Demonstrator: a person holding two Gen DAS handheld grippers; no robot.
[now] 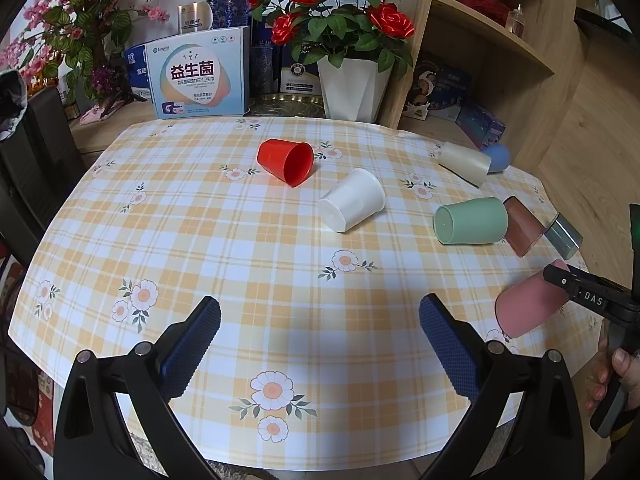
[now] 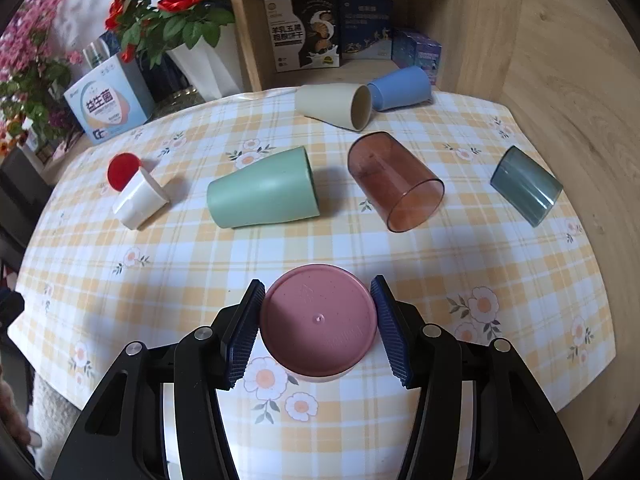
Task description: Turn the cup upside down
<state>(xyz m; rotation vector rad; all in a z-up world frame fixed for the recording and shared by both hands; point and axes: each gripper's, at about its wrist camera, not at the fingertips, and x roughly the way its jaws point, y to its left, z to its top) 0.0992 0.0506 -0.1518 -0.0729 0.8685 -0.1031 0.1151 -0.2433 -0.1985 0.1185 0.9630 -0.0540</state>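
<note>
The right gripper point(image 2: 318, 328) held its jaws clamped across the light, rigid, smooth pink cup point(image 2: 318, 322) near its base, while the left gripper point(image 1: 320, 344) hung with jaws apart, empty.

Here at the near edge of the table point(image 2: 320, 248), towards its right side, we find the held cup point(image 2: 318, 322) between the fingers of the right gripper point(image 2: 317, 280), its base towards us. Beyond it, three lie in a row across the table: the centre cup point(image 2: 262, 192), the right-centre cup point(image 2: 394, 182) beside it, and the right-edge cup point(image 2: 526, 186) out by the right edge. Behind those, at the far right corner, we see the corner cup point(image 2: 334, 106) with the rearmost cup point(image 2: 400, 88) just beside it on the right. Over to the left lies the left cup point(image 2: 140, 200), with the far-left cup point(image 2: 124, 170) just behind. Past the far edge stands a vase point(image 1: 352, 88), with a box point(image 1: 198, 76) to its left.
</note>
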